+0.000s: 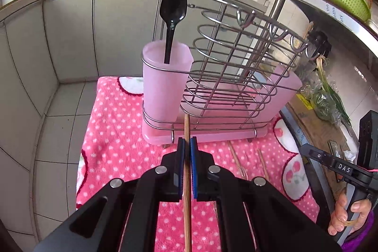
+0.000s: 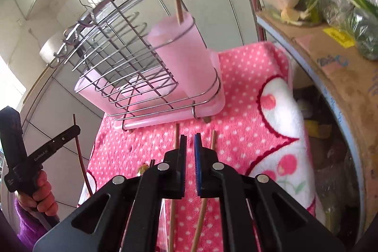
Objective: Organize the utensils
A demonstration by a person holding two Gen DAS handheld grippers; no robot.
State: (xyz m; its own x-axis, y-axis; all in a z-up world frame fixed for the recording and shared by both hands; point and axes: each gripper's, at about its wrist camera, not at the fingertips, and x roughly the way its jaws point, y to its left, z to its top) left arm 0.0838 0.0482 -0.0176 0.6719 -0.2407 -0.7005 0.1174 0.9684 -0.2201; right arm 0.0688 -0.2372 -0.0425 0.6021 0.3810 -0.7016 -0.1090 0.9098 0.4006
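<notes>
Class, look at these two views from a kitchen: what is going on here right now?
A person is tidying utensils into a wire rack with pink cups, standing on a pink dotted cloth. The left hand-held gripper is shut on a chopstick. The right hand-held gripper is shut and looks empty. A black spoon stands in one cup, a chopstick in the other. More chopsticks lie on the cloth.

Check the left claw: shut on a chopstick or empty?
Shut on it: the left claw clamps a wooden chopstick between its pads, raised above the pink cloth.
</notes>
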